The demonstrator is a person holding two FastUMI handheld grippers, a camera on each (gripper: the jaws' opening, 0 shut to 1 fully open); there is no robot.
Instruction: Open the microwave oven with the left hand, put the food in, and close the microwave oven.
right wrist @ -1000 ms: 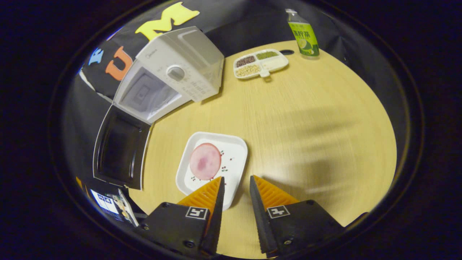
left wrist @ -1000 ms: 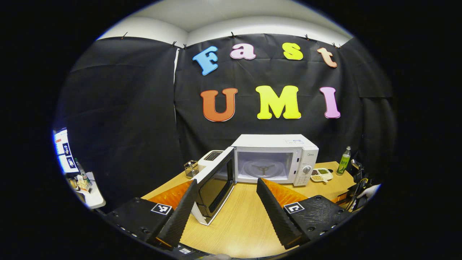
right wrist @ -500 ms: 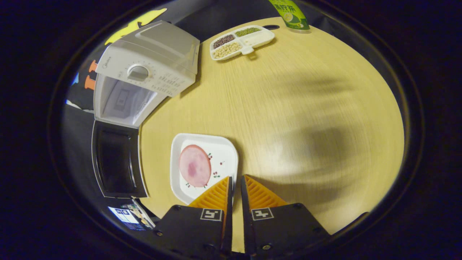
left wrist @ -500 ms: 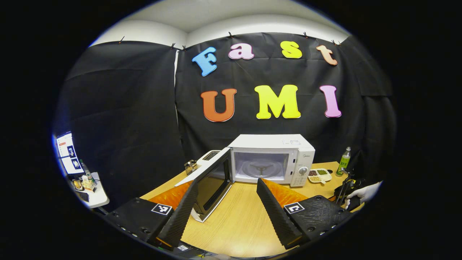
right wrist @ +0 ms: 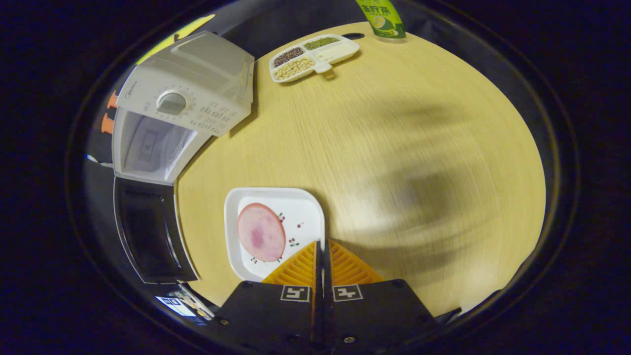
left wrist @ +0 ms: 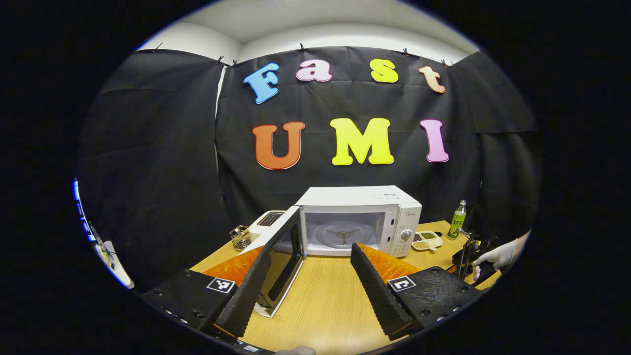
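Left tongs wide apart, empty, facing open microwave; right tongs closed on plate rim

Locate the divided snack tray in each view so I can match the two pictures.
Left gripper view: the snack tray sits small at right of centre, on the table just right of the microwave, with the green bottle beyond it.
Right gripper view: the tray lies at top centre, right of the microwave, left of the bottle.
Shared landmark: the microwave's dial.

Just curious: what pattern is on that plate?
White plate with small red berry sprigs, clearest in the right gripper view.
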